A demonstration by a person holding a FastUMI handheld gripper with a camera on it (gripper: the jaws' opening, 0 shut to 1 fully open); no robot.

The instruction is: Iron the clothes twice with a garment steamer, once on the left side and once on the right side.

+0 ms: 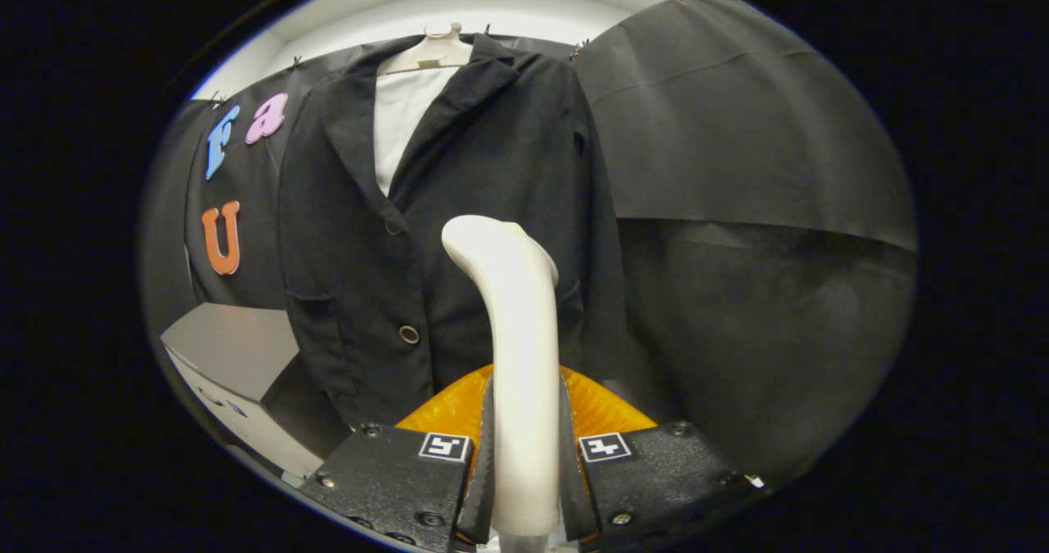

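A black jacket [459, 209] hangs on a white hanger [430, 49] against the booth wall, with a white shirt [403, 119] showing at its open collar. My gripper [524, 463] is shut on the white handle of the garment steamer [512, 348], which stands upright between the fingers. The steamer's curved head points at the jacket front, near its middle and slightly right of the buttons [408, 334]. Whether the head touches the cloth I cannot tell. An orange part of the steamer [602, 410] shows behind the handle, just past the fingers.
A grey box-like unit [233, 356] stands low to the left of the jacket. Black cloth [737, 143] drapes the wall to the right of the jacket and folds over a darker surface below.
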